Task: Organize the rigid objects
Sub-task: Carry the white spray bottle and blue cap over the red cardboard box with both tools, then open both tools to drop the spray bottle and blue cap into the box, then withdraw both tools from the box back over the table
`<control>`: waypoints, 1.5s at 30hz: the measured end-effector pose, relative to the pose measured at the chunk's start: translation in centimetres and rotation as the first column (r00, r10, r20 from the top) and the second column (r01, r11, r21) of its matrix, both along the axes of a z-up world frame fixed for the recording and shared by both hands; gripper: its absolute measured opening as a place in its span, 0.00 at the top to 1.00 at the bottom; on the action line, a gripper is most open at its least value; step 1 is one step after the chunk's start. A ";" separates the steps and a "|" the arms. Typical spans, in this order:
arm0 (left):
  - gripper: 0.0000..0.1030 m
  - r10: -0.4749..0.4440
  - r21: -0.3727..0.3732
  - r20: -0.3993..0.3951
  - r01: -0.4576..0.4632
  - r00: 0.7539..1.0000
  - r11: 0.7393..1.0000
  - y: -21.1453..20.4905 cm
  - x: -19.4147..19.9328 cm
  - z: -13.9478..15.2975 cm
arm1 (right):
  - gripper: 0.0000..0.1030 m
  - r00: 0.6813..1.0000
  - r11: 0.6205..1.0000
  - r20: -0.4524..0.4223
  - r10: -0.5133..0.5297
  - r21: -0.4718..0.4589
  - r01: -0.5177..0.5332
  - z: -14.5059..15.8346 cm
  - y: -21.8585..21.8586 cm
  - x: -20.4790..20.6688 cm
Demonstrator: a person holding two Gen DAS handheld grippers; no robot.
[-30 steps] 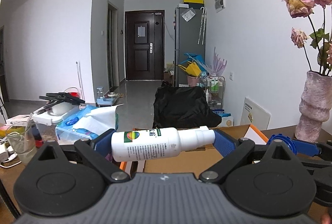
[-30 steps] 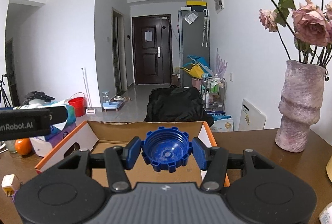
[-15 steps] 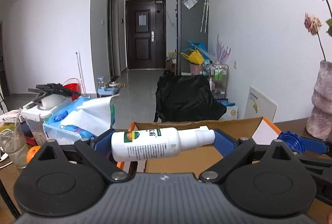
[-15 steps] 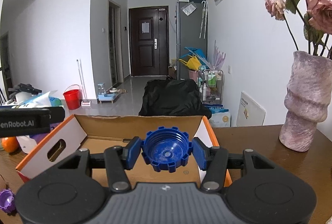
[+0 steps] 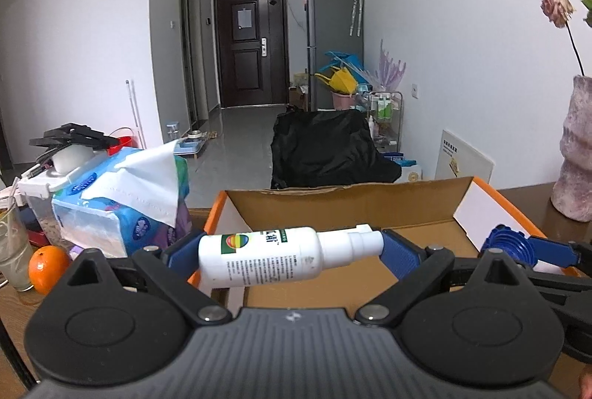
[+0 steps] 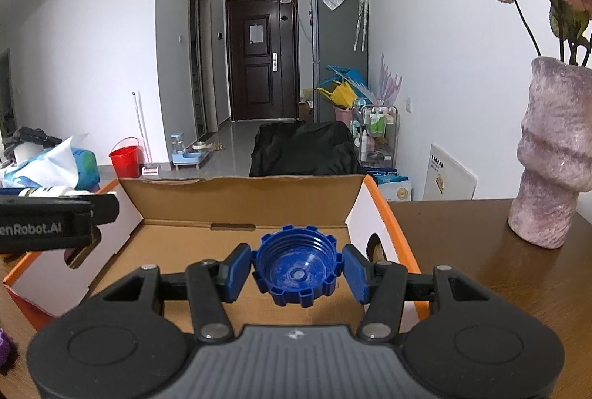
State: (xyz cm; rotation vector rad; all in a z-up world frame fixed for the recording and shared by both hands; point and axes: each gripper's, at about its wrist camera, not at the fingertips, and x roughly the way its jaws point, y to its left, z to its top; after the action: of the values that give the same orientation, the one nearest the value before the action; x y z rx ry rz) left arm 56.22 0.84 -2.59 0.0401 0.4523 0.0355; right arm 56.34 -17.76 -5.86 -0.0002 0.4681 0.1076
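Observation:
My left gripper (image 5: 286, 252) is shut on a white spray bottle (image 5: 259, 256) held sideways, nozzle to the right, over the left front part of an open cardboard box (image 5: 333, 204) with orange edges. My right gripper (image 6: 296, 269) is shut on a blue ridged screw cap (image 6: 296, 267), open side facing the camera, held above the box (image 6: 240, 203) near its right side. The cap and right gripper also show at the right of the left wrist view (image 5: 507, 245). The left gripper's body shows at the left of the right wrist view (image 6: 55, 217).
A pink vase (image 6: 551, 154) with dried roses stands on the brown table (image 6: 481, 251) right of the box. Left of the box are a tissue pack (image 5: 122, 191), an orange (image 5: 48, 267), a glass (image 5: 11, 251) and a plastic container (image 5: 44, 188).
Both grippers have moved forward and lower over the open box, each still holding its object. The box now fills more of both views.

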 end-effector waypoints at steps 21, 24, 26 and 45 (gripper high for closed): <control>0.00 0.002 -0.041 -0.061 -0.004 0.998 0.999 0.8 1.2 -0.6 | 0.00 1.000 0.999 -0.016 -0.019 -0.035 0.018 -0.2 -0.1 0.5; 0.00 0.023 -0.040 -0.071 -0.026 0.997 0.999 1.1 1.2 -0.7 | 0.00 1.000 0.999 -0.019 -0.025 -0.024 0.024 -0.1 -0.4 0.4; 0.00 0.034 -0.047 -0.073 -0.038 0.997 0.998 1.3 1.2 -0.6 | 0.00 0.999 0.999 -0.022 -0.031 -0.023 0.031 -0.1 -0.5 0.5; 0.00 0.076 -0.014 -0.002 -0.076 0.997 0.997 1.7 -3.4 -1.0 | 0.00 1.000 0.999 0.014 -0.021 -0.050 0.022 0.0 -1.3 -3.0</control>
State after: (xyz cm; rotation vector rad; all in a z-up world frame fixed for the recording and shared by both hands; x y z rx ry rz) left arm 52.83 2.51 -3.61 0.0094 0.4553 0.1069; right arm 53.38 -19.02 -5.90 -0.0445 0.4575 0.0746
